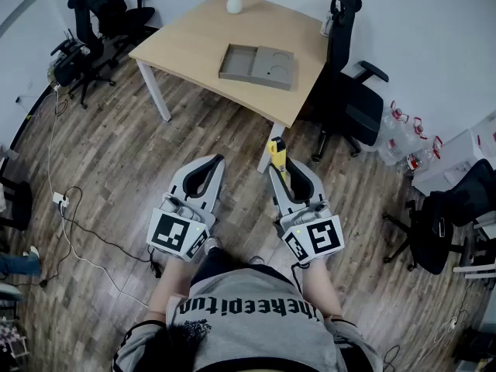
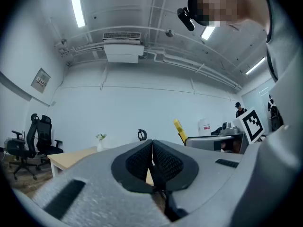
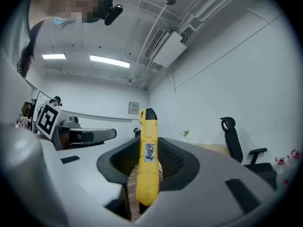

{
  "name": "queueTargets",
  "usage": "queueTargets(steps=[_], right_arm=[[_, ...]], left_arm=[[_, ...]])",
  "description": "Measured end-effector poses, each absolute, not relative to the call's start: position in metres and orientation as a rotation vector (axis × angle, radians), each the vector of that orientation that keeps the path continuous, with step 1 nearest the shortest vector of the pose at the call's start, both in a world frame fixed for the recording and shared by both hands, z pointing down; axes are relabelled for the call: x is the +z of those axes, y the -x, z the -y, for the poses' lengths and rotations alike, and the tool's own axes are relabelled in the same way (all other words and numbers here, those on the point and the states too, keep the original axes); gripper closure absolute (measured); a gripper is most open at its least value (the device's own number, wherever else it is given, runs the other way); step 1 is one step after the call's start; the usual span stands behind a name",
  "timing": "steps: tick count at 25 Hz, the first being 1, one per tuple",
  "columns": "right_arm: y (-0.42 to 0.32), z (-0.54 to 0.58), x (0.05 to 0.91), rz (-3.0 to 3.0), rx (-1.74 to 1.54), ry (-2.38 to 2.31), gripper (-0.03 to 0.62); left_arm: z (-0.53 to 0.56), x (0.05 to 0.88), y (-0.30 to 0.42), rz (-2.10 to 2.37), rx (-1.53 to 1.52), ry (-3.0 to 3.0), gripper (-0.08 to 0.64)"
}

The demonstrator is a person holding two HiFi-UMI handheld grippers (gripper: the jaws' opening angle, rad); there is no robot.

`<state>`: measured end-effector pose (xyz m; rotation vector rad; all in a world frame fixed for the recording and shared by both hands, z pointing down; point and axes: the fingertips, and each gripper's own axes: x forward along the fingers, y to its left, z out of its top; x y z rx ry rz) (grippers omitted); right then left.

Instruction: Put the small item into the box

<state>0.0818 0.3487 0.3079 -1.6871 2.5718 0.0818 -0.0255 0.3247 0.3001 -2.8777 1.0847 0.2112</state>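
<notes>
Head view: box lies on table at 12 o'clock, well apart from cutter projecting from right gripper. Left gripper view: left gripper jaws together, empty. Right gripper view: jaws clamped on cutter mid-body; the long overhang may pivot or slip in transit.

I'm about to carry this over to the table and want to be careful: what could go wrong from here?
1. The yellow tool sticks far out of the right gripper, pinched only around its middle; it may pivot or slip on the way.
2. The box lies on the table with a vase behind it, which an overlong reach could knock.
</notes>
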Motion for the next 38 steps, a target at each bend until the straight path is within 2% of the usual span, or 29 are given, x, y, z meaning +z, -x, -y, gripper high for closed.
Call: queueTargets(steps=[38], right_arm=[[0.0,-0.269,0.312,-2.423,0.042,1.76,0.472]], left_arm=[[-0.236,0.304,0.121,-0.998,0.23,2.893,0.543]])
